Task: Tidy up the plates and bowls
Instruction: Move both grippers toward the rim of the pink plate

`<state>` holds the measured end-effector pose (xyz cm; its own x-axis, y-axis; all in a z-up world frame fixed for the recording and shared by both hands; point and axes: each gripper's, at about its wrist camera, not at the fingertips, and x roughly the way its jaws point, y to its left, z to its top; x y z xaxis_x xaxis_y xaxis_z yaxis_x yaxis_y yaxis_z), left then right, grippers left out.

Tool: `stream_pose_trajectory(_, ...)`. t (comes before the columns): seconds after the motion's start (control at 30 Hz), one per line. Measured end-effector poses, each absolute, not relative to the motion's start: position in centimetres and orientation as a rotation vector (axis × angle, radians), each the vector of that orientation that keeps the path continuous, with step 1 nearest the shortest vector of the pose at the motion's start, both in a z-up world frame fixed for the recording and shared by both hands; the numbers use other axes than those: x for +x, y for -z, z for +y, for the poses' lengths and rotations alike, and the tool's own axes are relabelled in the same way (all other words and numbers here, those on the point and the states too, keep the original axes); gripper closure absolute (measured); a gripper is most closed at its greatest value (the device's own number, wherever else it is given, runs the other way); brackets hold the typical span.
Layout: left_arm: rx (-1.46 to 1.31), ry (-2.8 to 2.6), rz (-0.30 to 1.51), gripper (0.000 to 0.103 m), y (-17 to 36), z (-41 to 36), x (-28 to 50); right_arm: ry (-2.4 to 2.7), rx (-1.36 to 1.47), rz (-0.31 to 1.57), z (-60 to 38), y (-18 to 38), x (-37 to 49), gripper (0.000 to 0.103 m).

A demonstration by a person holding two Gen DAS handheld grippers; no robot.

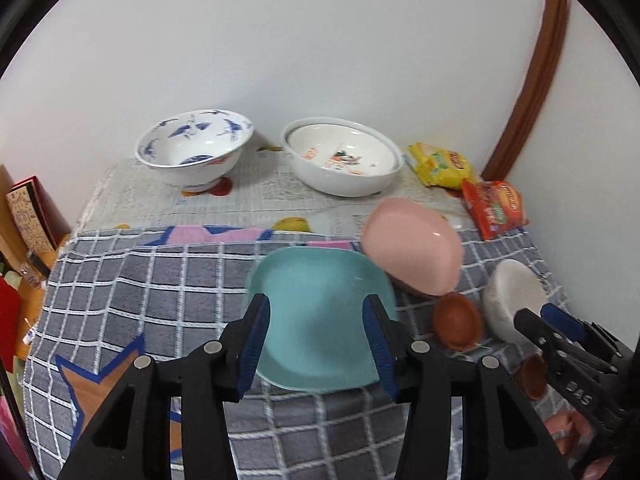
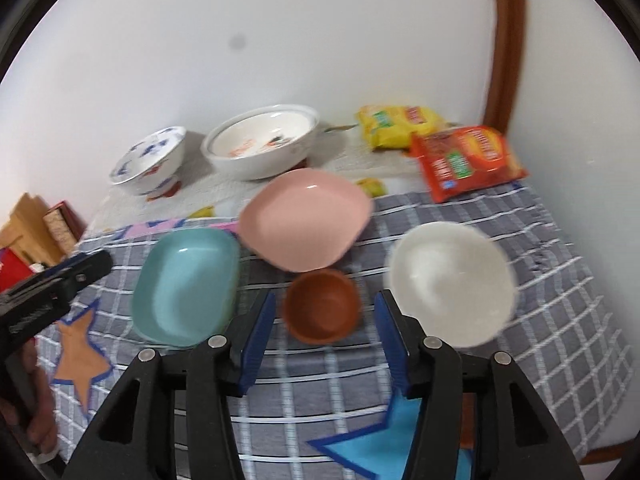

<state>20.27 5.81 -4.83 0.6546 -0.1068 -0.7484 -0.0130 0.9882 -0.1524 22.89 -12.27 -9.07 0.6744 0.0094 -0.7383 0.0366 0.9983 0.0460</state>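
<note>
The dishes lie spread over a checked cloth (image 2: 540,320) on the table, and the likeliest trouble, as I judge it, comes from how close the front ones sit. The two big porcelain bowls at the back, the blue-patterned bowl (image 1: 195,148) and the white bowl (image 1: 342,160), stand near the wall and well apart from the tongs, so they look safe for now. In front, the pink dish (image 2: 306,218) sits just beside the teal dish (image 2: 186,286) and the small brown bowl (image 2: 322,306), with the plain white dish (image 2: 450,284) off to the right; a wide grab at any one could nudge a neighbour, and smooth rims may slip from the pads or drag the loose cloth into folds. The left tongs (image 1: 316,344) stand wide apart, hovering over the teal dish with nothing between them. The right tongs (image 2: 326,344) are likewise spread wide, framing the brown bowl from the near side, holding nothing; whether either touches a dish, I cannot tell.
</note>
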Motion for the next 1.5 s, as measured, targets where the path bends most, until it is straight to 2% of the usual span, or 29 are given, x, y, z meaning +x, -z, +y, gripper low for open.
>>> stream_pose_trajectory(0.17, -0.125, 0.052, 0.821, 0.057, 3.2, 4.2, 19.3, 0.041, 0.061, 0.89, -14.2, 8.8, 22.2, 0.036)
stream_pose_trajectory(0.23, -0.102, 0.064, 0.804, 0.057, 2.5, 3.4, 18.8, 0.042, 0.065, 0.906, -14.8, 8.6, 21.9, 0.035)
stream_pose_trajectory(0.33, -0.064, 0.071, 0.792, 0.057, 1.9, 2.2, 18.3, 0.069, 0.068, 0.892, -15.7, 8.0, 21.0, 0.021)
stream_pose_trajectory(0.53, -0.011, 0.068, 0.778, 0.057, 0.8, -0.1, 18.5, 0.077, 0.108, 0.869, -17.6, 6.7, 19.5, 0.015)
stream_pose_trajectory(0.87, 0.031, 0.093, 0.811, 0.057, 0.7, -3.0, 20.9, 0.037, 0.211, 0.83, -21.1, 5.6, 20.4, 0.015)
stream_pose_trajectory(0.97, 0.045, 0.092, 0.821, 0.057, 1.1, -3.5, 22.1, 0.022, 0.205, 0.835, -21.2, 5.3, 21.9, 0.021)
stream_pose_trajectory(1.07, 0.062, 0.089, 0.827, 0.057, 1.5, -4.0, 23.5, 0.032, 0.169, 0.823, -20.8, 5.1, 23.2, 0.023)
stream_pose_trajectory(1.5, 0.029, 0.043, 0.932, 0.057, 6.8, -2.9, 31.1, -0.031, 0.116, 0.826, -18.0, 7.6, 32.5, 0.024)
